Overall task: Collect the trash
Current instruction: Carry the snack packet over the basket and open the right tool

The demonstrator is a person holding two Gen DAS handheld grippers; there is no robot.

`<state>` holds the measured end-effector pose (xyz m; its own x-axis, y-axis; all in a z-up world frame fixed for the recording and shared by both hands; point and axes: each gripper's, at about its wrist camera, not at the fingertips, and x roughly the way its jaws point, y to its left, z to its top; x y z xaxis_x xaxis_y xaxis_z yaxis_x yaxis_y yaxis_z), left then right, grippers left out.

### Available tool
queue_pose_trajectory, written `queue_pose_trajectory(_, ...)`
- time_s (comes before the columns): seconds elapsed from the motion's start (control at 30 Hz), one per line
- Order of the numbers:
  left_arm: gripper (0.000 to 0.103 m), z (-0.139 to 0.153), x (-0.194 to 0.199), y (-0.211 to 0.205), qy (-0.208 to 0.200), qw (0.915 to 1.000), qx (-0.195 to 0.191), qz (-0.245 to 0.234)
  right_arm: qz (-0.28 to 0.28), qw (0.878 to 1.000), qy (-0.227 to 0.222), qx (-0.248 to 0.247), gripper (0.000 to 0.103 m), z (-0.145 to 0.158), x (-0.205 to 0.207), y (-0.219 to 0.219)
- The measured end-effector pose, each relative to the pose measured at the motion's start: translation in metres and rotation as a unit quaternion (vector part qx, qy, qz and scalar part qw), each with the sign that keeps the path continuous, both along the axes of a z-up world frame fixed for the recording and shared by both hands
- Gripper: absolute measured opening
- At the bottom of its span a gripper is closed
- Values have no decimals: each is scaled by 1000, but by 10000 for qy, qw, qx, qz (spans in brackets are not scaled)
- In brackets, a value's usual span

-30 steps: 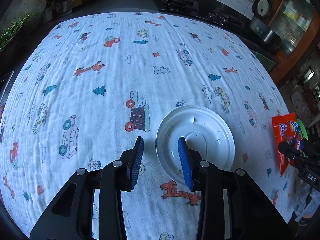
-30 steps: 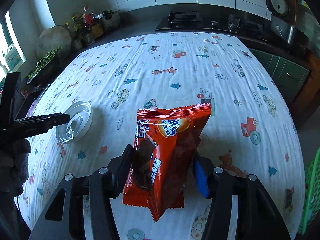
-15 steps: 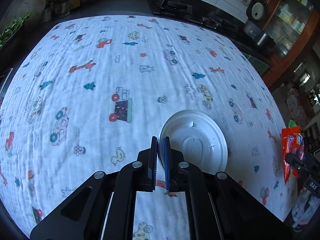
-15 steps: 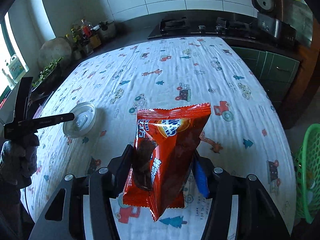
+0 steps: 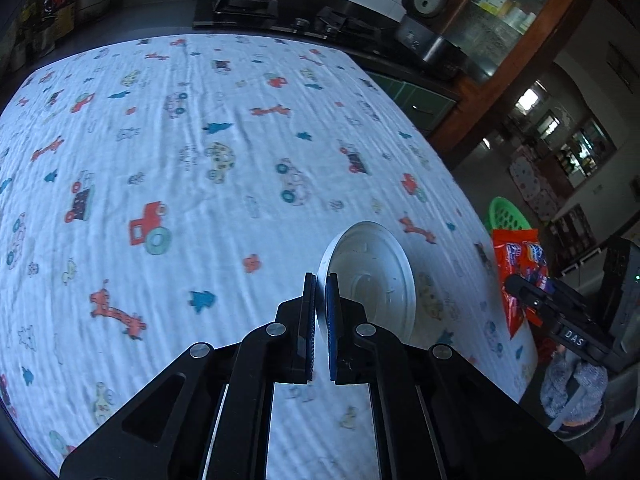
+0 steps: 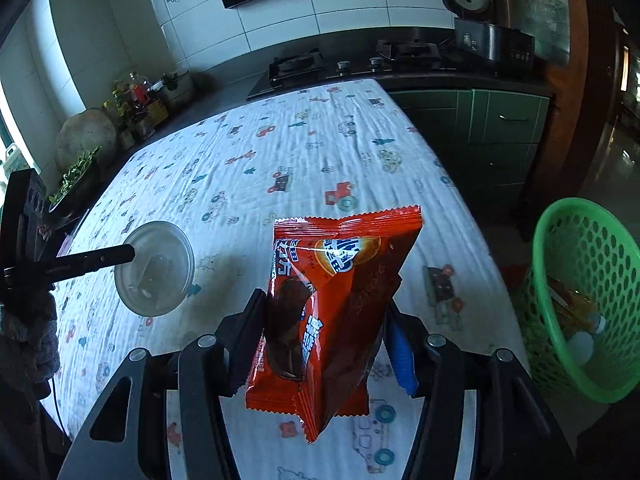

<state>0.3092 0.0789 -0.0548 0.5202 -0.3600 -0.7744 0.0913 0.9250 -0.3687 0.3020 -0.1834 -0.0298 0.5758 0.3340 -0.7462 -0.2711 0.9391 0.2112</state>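
My left gripper (image 5: 320, 284) is shut on the rim of a white plastic lid (image 5: 372, 280) and holds it lifted and tilted above the patterned tablecloth (image 5: 180, 184). The lid also shows in the right wrist view (image 6: 156, 268), held by the left gripper (image 6: 130, 254). My right gripper (image 6: 326, 320) is shut on a red snack bag (image 6: 332, 300), held upright above the table near its right edge. The bag also shows in the left wrist view (image 5: 520, 272). A green mesh basket (image 6: 584, 292) stands on the floor to the right, with some trash inside.
A dark counter with a gas stove (image 6: 304, 64) and a rice cooker (image 6: 484, 36) runs behind the table. Jars and greens (image 6: 132, 112) stand at the far left. Green cabinets (image 6: 500, 128) and a wooden pillar stand right of the table.
My left gripper closed on the lid's rim and lifted it, swinging right. My right gripper carried the snack bag right, bringing the green basket into view.
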Motion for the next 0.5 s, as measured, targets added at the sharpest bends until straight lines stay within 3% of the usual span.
queue_pose_trajectory(0.23, 4, 9, 6, -68, 7, 9983, -215, -537, -541, 9985, -33, -112, 54, -2, -7, -65)
queue_pose_trajectory(0.5, 4, 23, 17, -142, -77, 9940, -269, -1059, -1476, 9884, 104, -347, 54, -16, -1, -165)
